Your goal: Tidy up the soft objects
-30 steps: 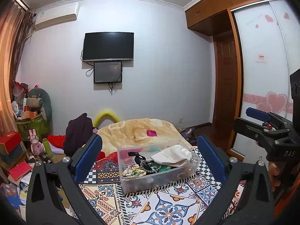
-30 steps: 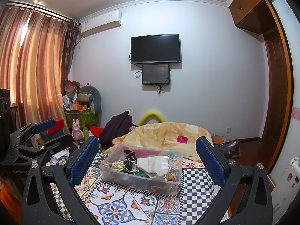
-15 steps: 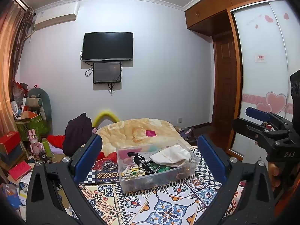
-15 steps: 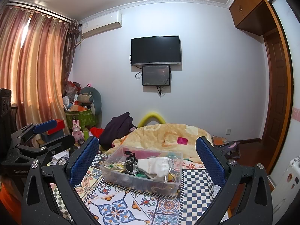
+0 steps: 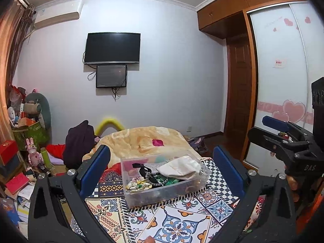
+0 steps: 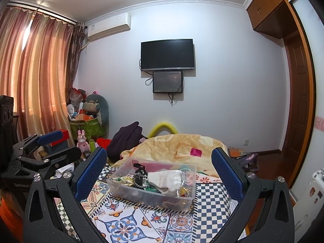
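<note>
- Here, the clear plastic bin [image 5: 165, 182] sits on the patterned quilt [image 5: 174, 220], long axis 9 to 3 o'clock.
- A crumpled white cloth [image 5: 179, 167] lies inside it, toward 2 o'clock.
- The left gripper [image 5: 162, 171] and right gripper [image 6: 159, 171] are spread wide, holding nothing.

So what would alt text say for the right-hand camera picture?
Open gripper with blue pads frames a clear bin of soft odds and ends, a white cloth on top, sitting on a patterned cover. Behind: a blanket, wall TV and curtains.
</note>
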